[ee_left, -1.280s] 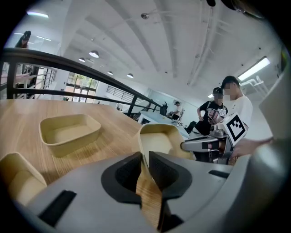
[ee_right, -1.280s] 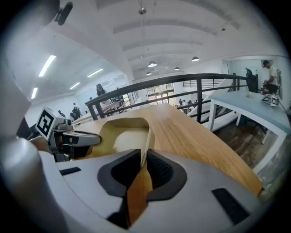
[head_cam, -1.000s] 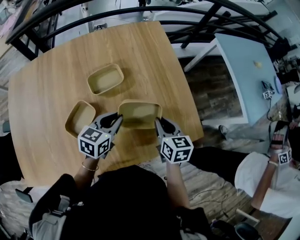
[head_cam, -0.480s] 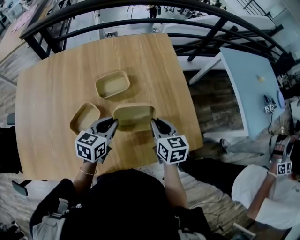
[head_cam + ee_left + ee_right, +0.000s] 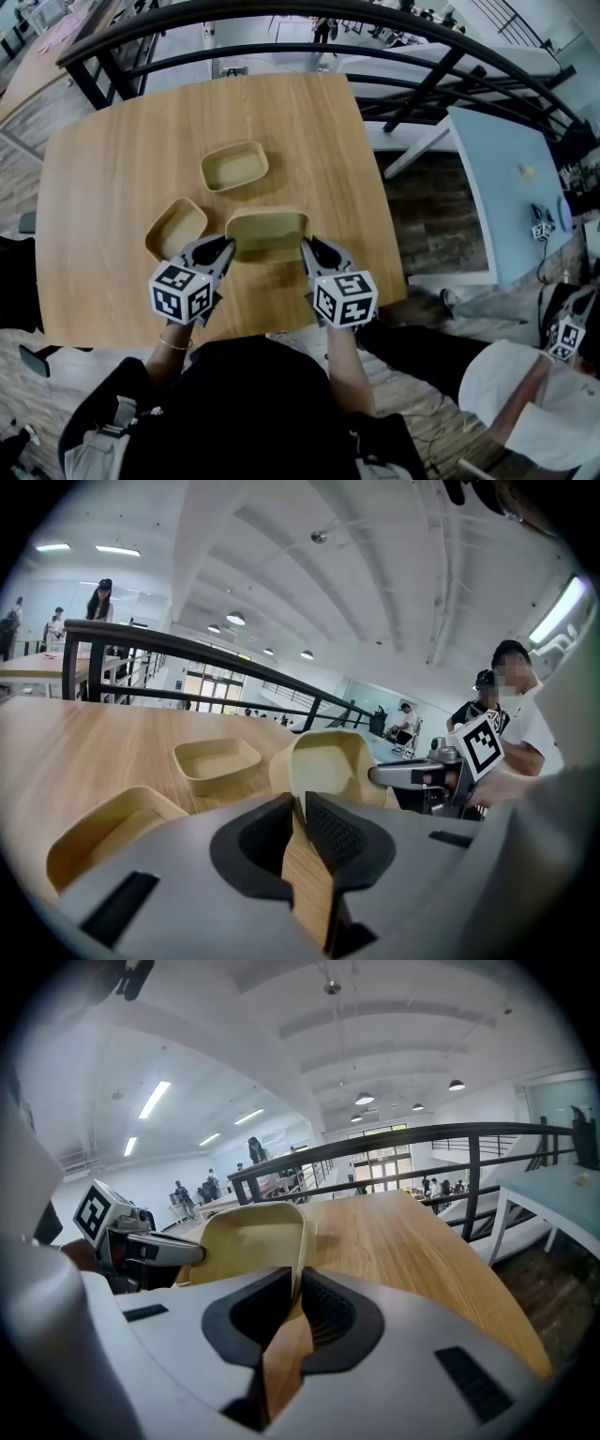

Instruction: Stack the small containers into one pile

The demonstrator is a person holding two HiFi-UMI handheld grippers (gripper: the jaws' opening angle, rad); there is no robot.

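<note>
Both pairs of jaws have drawn in over the last second, and the held container [image 5: 267, 232] now sits closer to the left container [image 5: 176, 228] than it did then. I see the person leaning over a wooden table [image 5: 112, 141] with a gripper in each hand. The left gripper [image 5: 228, 247] pinches the held container's left end wall, and the right gripper [image 5: 307, 247] pinches its right end wall. In each gripper view the thin tan rim stands between the dark ribbed pads, with the jaws narrow and pressed on it from both sides. The held container lies crosswise between the two grippers, open side up, near the table's front edge. Its near side throws a shadow on the wood, but I cannot tell whether its base clears the table. The left container rests on the table just beside the left gripper's jaws, open side up and empty. It is close to the held container but not touching it. The far container [image 5: 234, 166] lies further back on the table, also open side up, well apart from both grippers. None of the three is nested in another. A black railing [image 5: 281, 21] curves round the far side of the table. A pale blue table [image 5: 497, 178] stands off to the right, and another person [image 5: 525, 394] sits low at the right edge.
</note>
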